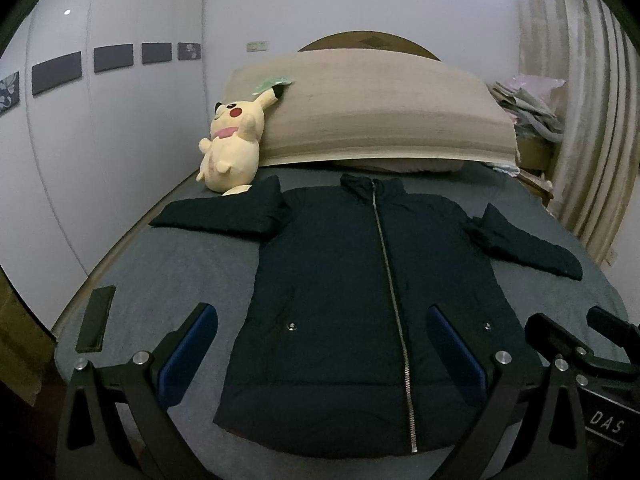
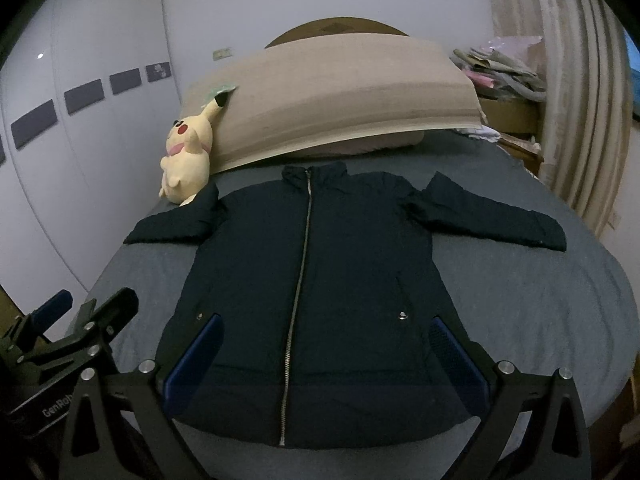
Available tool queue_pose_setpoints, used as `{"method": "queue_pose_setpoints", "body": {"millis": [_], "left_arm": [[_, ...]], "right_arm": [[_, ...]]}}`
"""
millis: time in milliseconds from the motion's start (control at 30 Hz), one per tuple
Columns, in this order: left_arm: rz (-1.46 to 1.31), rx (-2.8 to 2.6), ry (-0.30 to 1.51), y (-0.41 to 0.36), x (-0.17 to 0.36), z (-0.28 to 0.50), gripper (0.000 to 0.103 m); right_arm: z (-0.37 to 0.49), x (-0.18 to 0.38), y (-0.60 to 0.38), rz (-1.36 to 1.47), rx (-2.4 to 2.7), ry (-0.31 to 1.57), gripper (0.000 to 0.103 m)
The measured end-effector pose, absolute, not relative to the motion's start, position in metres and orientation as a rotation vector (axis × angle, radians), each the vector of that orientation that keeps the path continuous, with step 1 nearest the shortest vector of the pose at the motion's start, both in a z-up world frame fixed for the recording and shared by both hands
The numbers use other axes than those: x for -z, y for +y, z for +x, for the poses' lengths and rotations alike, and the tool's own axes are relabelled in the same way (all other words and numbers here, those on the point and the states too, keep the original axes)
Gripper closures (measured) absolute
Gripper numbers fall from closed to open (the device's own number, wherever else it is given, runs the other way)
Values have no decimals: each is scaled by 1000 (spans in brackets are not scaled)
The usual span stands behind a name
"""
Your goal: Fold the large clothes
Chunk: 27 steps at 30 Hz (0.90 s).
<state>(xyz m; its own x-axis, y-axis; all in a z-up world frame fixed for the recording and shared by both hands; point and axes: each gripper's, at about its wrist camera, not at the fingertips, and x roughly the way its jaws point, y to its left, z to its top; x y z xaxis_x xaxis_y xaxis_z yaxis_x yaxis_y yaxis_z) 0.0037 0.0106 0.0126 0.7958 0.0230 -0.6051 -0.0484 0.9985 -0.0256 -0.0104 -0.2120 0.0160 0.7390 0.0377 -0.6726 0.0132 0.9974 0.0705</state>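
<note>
A dark navy jacket (image 1: pixel 372 300) lies flat and face-up on the grey-sheeted bed (image 1: pixel 168 280), zipped closed along a silver zipper (image 1: pixel 390 280), collar toward the headboard and hem toward the cameras. Both sleeves extend sideways from the shoulders, the one on the right angled slightly downward. A yellow plush toy (image 1: pixel 232 148) sits against a long beige bolster (image 1: pixel 368 108) at the head of the bed, its base just beside the end of the jacket's left-hand sleeve. A flat dark rectangular object (image 1: pixel 96 318) rests on the sheet near the left edge of the bed. The left gripper (image 1: pixel 322 322) is held above the hem with its blue-padded fingers spread wide, holding nothing. The right gripper (image 2: pixel 328 332) is likewise wide open and empty, positioned over the lower part of the jacket. Each gripper appears at the edge of the other's view, side by side. Curtains (image 1: pixel 592 120) hang to the right.
</note>
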Motion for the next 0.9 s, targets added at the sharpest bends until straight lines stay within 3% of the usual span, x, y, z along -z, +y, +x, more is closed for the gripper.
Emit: {"method": "queue_pose_setpoints", "body": {"millis": [900], "left_arm": [[-28,-42,652,9,-10,4,0]], "right_arm": [[-9,-11,-218,71,7,738,0]]}}
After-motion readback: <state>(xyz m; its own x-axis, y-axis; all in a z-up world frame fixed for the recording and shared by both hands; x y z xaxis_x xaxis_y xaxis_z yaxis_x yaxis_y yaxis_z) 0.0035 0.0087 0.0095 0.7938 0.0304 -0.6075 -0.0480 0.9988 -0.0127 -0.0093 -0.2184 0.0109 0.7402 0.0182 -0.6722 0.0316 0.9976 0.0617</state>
